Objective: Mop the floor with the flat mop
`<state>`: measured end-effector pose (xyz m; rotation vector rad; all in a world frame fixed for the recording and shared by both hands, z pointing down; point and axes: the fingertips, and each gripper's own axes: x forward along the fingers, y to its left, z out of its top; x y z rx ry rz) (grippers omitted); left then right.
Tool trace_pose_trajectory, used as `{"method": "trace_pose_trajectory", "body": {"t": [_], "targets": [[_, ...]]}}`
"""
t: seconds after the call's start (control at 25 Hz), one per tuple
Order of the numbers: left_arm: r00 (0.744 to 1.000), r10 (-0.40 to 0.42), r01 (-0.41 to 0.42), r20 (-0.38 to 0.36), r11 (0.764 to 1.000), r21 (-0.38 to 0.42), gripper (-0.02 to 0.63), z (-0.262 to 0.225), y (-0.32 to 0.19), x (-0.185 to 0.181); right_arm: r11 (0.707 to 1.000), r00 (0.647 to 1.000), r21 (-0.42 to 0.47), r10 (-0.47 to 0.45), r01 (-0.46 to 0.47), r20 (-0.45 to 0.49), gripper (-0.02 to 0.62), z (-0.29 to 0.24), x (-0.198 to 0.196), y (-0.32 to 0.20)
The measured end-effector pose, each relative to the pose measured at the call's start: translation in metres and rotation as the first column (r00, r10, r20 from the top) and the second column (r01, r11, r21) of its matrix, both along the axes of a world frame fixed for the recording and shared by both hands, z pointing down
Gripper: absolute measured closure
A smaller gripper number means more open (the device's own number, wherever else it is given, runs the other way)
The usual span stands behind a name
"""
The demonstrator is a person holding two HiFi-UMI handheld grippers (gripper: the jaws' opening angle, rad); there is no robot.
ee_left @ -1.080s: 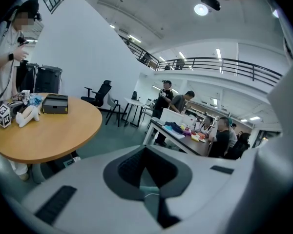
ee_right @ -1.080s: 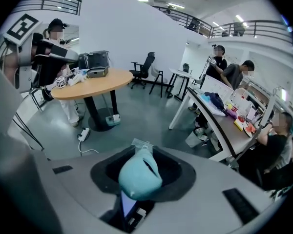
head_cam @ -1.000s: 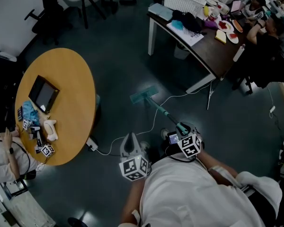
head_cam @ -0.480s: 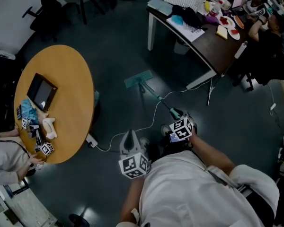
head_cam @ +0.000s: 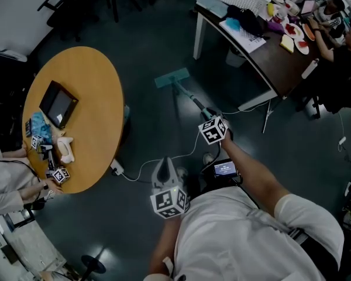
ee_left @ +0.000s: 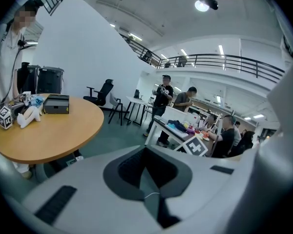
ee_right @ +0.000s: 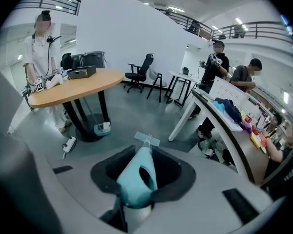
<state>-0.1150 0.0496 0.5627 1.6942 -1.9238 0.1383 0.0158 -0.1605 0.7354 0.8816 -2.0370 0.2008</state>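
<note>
Since a second ago the mop head (head_cam: 171, 78) has been pushed further out from the person. The right gripper (head_cam: 209, 122) has been carried forward with it on an outstretched arm. The left gripper (head_cam: 165, 170) is kept close to the torso.

Head view: mop head is laid flat on the dark floor, right of the round table (head_cam: 88, 81) and well apart from its edge. Handle (head_cam: 190, 101) is run from the head back to the right gripper, which is clamped round its near end. Left gripper is held clear of the mop, off the table's near right edge, with nothing carried. A white cable (head_cam: 141, 170) is strung across the floor from a power strip (head_cam: 117, 168), just beside the table, towards the person's feet.

Left gripper view: jaws are drawn close together with only a thin sliver of floor left between them and nothing gripped. Table (ee_left: 49, 135) is seen at left. The marker cube (ee_left: 196, 146) of the right gripper is seen past the jaws, right of the table.

Right gripper view: jaws are closed on the mop's teal grip (ee_right: 136, 177). Beyond it the mop head (ee_right: 147, 140) is seen flat on the floor, right of the table (ee_right: 78, 86) and apart from it.
</note>
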Motion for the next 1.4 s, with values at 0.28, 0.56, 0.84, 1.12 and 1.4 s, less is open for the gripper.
{"method": "trace_pose_trajectory", "body": {"t": [0.28, 0.56, 0.84, 1.12, 1.4], "targets": [[1.000, 0.011, -0.010, -0.002, 1.000, 0.021, 0.601, -0.002, -0.009, 0.004, 0.999, 0.999, -0.037, -0.017, 0.016, -0.030, 0.482, -0.009, 0.030, 0.037], [1.000, 0.020, -0.020, 0.003, 0.998, 0.062, 0.601, -0.015, -0.013, 0.005, 0.998, 0.999, -0.049, -0.048, 0.048, 0.001, 0.482, -0.069, 0.062, 0.111], [1.000, 0.018, -0.020, 0.020, 0.994, 0.104, 0.601, -0.028, -0.014, 0.004, 0.997, 0.996, -0.028, -0.075, 0.076, 0.041, 0.482, -0.103, 0.066, 0.139], [1.000, 0.009, -0.011, 0.019, 0.994, 0.112, 0.601, -0.029, -0.010, 0.004, 0.998, 0.996, -0.005, -0.064, 0.065, 0.060, 0.482, -0.105, 0.063, 0.129], [1.000, -0.003, 0.000, 0.025, 0.993, 0.120, 0.601, -0.032, -0.009, 0.003, 0.997, 0.995, -0.008, -0.074, 0.075, 0.064, 0.482, -0.104, 0.061, 0.130]]}}
